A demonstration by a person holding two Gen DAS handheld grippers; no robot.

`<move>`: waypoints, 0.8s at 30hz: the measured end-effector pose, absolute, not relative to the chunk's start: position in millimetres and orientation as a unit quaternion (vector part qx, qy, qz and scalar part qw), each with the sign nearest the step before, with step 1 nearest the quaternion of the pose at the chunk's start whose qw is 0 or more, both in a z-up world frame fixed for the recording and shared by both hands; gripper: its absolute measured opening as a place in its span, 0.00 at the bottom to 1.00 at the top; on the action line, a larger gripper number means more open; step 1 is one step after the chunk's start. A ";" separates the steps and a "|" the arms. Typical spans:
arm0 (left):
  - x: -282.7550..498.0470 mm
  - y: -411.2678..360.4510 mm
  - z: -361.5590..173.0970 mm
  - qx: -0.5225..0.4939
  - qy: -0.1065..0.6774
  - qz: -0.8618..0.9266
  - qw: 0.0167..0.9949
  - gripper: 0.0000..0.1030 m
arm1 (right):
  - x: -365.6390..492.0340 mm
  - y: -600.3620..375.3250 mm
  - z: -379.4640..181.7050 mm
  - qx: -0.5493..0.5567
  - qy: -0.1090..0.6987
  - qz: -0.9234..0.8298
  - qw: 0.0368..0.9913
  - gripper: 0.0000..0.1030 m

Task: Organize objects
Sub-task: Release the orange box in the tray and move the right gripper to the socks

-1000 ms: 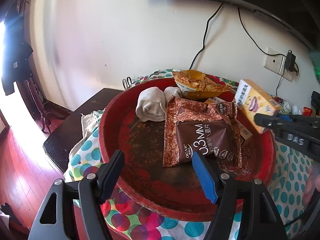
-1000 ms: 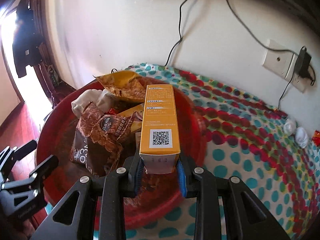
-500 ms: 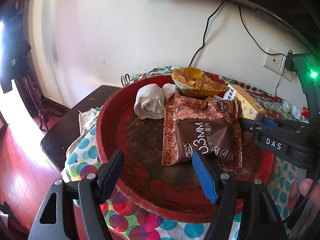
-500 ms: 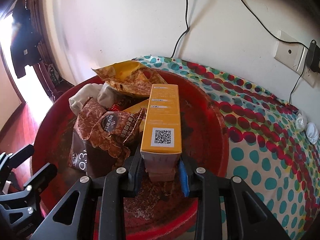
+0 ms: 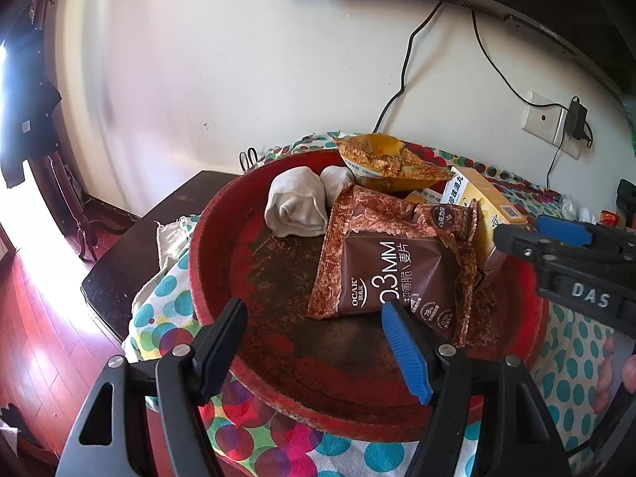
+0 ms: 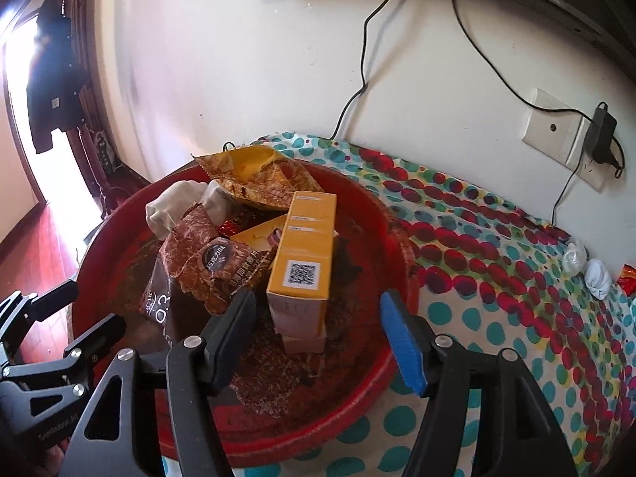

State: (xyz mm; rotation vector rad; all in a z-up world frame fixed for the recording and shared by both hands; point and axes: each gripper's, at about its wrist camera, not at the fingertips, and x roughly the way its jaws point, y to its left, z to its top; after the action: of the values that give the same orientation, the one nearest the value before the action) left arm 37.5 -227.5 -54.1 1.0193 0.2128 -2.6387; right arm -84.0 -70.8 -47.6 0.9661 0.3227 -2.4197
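Note:
A round red tray point(image 5: 222, 214) point(image 6: 381, 214) sits on a polka-dot cloth. In it lie a brown snack bag point(image 5: 393, 270) point(image 6: 206, 266), a rolled white cloth point(image 5: 294, 202) point(image 6: 171, 206), a crumpled orange bag point(image 5: 381, 159) point(image 6: 254, 175) and a yellow box point(image 6: 304, 254) point(image 5: 489, 202) resting on other items. My right gripper point(image 6: 318, 338) is open just behind the yellow box, jaws apart on either side and not touching it; it also shows at the right of the left wrist view point(image 5: 532, 234). My left gripper point(image 5: 318, 342) is open and empty over the tray's near rim.
The polka-dot cloth point(image 6: 497, 262) covers the table to the right, with small white wads point(image 6: 588, 266) near the wall. A dark wooden table point(image 5: 151, 238) stands left of the tray. A wall socket with a plugged adapter point(image 6: 600, 131) and cables hang behind.
My right gripper lowered the yellow box into the tray, opened and let it go. The box now rests there on its own. My left gripper has stayed open.

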 end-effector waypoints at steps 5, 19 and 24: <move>37.3 -226.1 -54.3 0.357 0.070 -0.919 0.151 0.70 | -84.7 -47.1 -43.3 0.349 0.113 -0.899 0.239 0.65; 37.4 -209.0 -55.3 0.352 0.032 -0.925 0.138 0.70 | -148.4 140.3 -67.5 0.388 0.027 -0.919 0.060 0.69; 38.0 -198.5 -55.0 0.342 0.015 -0.931 0.125 0.70 | -187.6 205.9 -73.0 0.385 0.020 -0.922 0.003 0.70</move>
State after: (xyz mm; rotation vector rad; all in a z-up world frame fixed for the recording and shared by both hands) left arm 38.0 -198.5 -55.0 0.9955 0.0434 -2.7142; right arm -187.6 205.9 -73.0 1.2087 0.0630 -2.8924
